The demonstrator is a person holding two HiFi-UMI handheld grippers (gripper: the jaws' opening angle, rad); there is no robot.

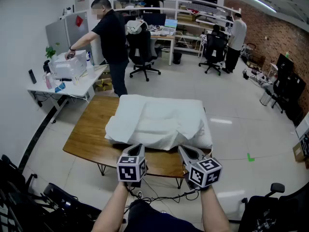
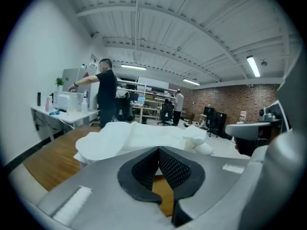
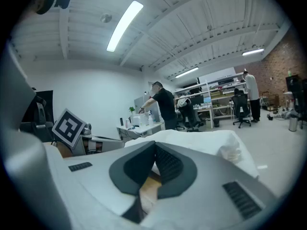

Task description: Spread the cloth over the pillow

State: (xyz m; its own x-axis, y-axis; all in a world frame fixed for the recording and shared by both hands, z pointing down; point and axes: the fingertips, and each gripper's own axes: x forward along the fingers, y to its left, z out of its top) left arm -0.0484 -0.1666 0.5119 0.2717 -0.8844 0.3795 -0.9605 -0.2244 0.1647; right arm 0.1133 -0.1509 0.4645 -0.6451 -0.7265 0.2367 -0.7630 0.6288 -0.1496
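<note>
- Table (image 1: 86,135): wooden top on thin dark legs, centre of the head view, on a pale glossy floor (image 1: 231,124). It also shows at lower left of the left gripper view (image 2: 48,157).
- Cloth (image 1: 140,123): white, lying rumpled and partly folded on the table in the middle of the frame, one fold hanging toward the lower left. It fills the middle of the left gripper view (image 2: 139,138) and of the right gripper view (image 3: 201,140).
- Pillow (image 1: 203,135): white, under the cloth, with its right end showing. The line between pillow and cloth cannot be made out elsewhere.
- Left gripper (image 1: 136,149): lower centre, left of the pair, at the near table edge just short of the cloth. Its jaws are together with nothing between them (image 2: 158,150).
- Right gripper (image 1: 185,151): lower centre, right of the pair, also at the near edge beside the cloth. Its jaws are together and hold nothing (image 3: 154,145).
- Marker cubes: one on each gripper, below the jaws in the head view.
- Background, upper left: a person in black (image 1: 112,35) reaching to a white desk (image 1: 72,83).
- Background, upper right: office chairs, shelving, a standing person in white (image 1: 236,35) and a brick wall (image 1: 270,28).
</note>
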